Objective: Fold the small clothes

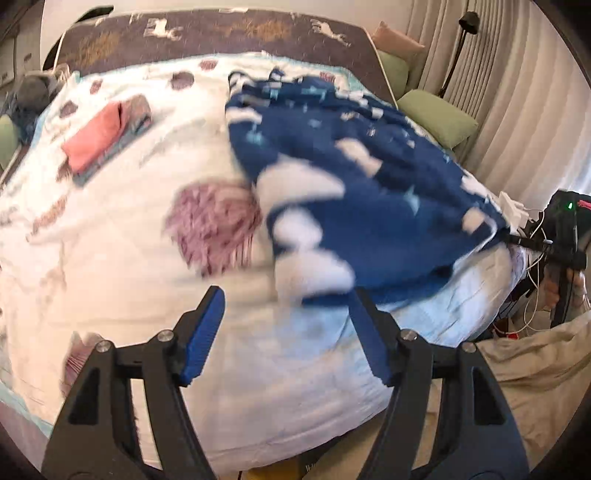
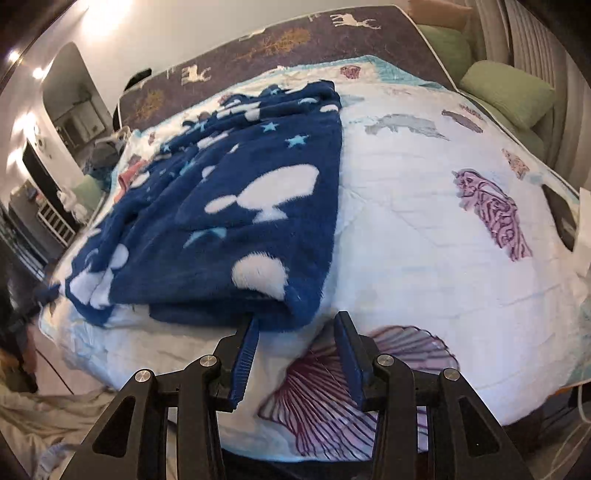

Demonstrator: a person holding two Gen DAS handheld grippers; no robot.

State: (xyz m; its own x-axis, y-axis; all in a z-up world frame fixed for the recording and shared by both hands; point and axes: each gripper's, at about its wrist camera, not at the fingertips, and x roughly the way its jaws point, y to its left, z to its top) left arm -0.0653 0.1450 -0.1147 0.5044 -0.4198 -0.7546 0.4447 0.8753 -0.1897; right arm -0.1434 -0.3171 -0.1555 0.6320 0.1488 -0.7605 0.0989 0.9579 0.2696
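A dark blue fleece garment (image 1: 354,177) with white clouds and pale stars lies spread on the white bedspread (image 1: 110,258). It also shows in the right wrist view (image 2: 236,206), with its near folded edge just ahead of my right gripper. My left gripper (image 1: 286,299) is open and empty, its right fingertip at the garment's near left corner. My right gripper (image 2: 297,321) is open and empty, its left fingertip touching the garment's near edge. The left wrist view is blurred by motion.
A stack of folded clothes, pink on top (image 1: 99,136), sits at the far left of the bed. Green pillows (image 1: 436,118) lie along the right side by the curtains. A patterned brown headboard (image 1: 221,33) runs behind. Beige cloth (image 1: 535,369) and cables lie beside the bed.
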